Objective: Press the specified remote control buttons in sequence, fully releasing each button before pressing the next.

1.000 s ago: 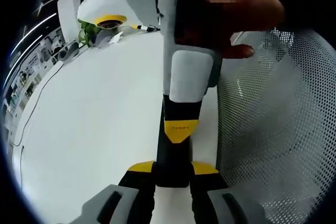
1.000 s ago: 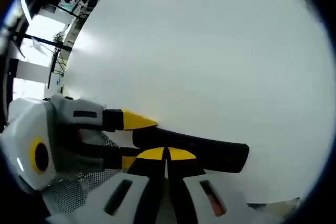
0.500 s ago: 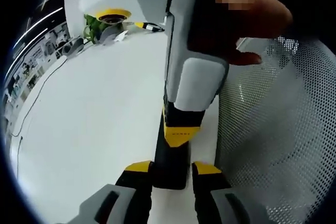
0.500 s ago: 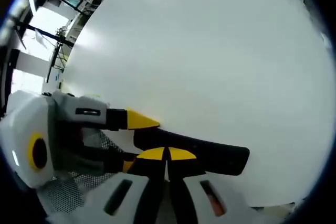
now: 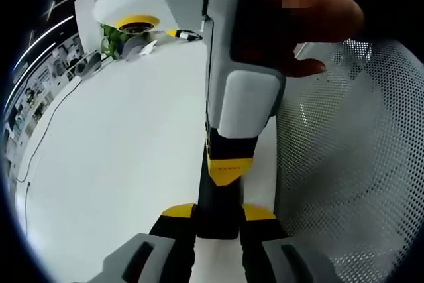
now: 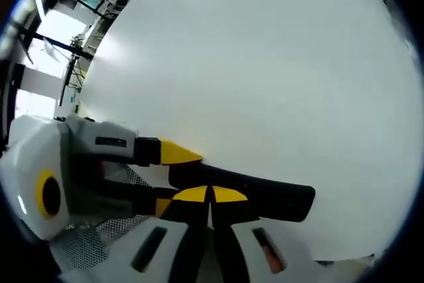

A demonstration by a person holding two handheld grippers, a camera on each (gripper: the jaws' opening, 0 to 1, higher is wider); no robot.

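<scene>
Remote control: black, long and slim, lying on the white table; in the left gripper view it runs straight up between that view's own jaws. In the right gripper view the same remote lies crosswise, its far end free on the bare table.
Left gripper: jaws clenched on the near end of the remote, yellow tips touching it on both sides; it enters the right gripper view from the left, one yellow tip on each side of the remote.
Right gripper: yellow tips pressed together, clenched, resting on top of the remote body; seen from the left gripper view it comes down on the remote from above, tip touching.
Hand: wrapped round the right gripper's body.
Mesh surface: white, perforated, just beside the remote.
Far table edge: a green plant, small clutter, too small to tell.
</scene>
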